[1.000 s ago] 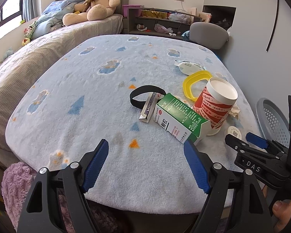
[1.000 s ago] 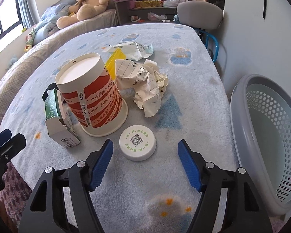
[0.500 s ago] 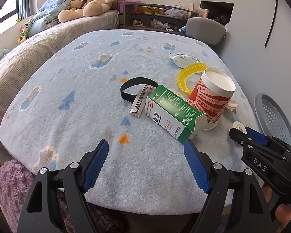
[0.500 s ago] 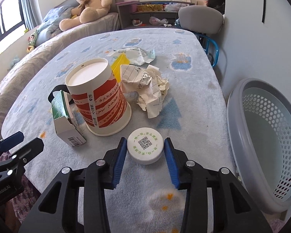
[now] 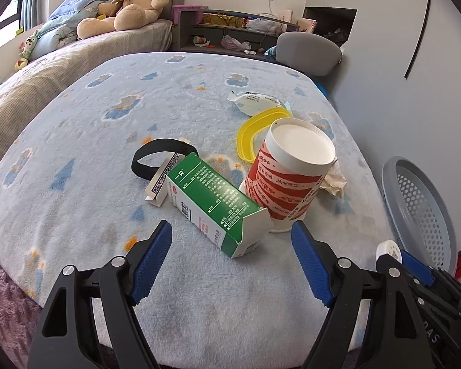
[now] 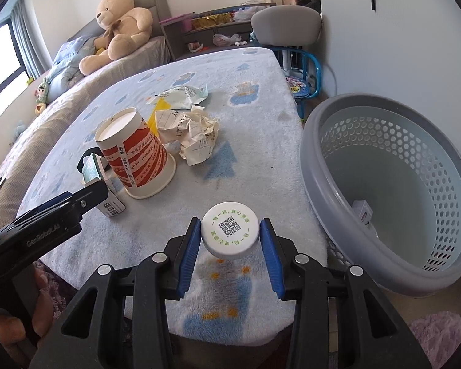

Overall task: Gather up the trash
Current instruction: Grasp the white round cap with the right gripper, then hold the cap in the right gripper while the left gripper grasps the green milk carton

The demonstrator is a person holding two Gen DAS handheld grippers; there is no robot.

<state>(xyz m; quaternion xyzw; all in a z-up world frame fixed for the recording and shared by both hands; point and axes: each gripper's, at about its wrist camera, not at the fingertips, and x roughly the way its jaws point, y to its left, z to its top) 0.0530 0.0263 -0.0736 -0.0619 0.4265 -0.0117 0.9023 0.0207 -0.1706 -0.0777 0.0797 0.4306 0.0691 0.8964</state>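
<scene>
My right gripper (image 6: 230,233) is shut on a round white lid (image 6: 230,230) with a green-ringed code label, held just above the blanket near the table's right edge. The grey perforated basket (image 6: 316,184) stands right of it, lower than the table, with a small box (image 6: 363,210) inside. My left gripper (image 5: 230,246) is open, its blue pads on either side of the near end of a green and white carton (image 5: 212,200) lying on its side. Behind the carton an upturned red and white paper cup (image 5: 287,181) stands. In the left wrist view the lid (image 5: 388,249) shows at the right gripper's tip.
Crumpled paper (image 6: 193,135), a yellow plastic ring (image 5: 255,132), a torn wrapper (image 5: 255,103), a black band (image 5: 156,160) and a small flattened box (image 5: 159,184) lie on the blue blanket. A grey chair (image 6: 284,21) and a bed with a teddy bear (image 5: 129,3) stand behind.
The right gripper closed on the white lid and lifted it off the blanket, swinging toward the basket. The left gripper moved forward until the carton's end lies between its pads.
</scene>
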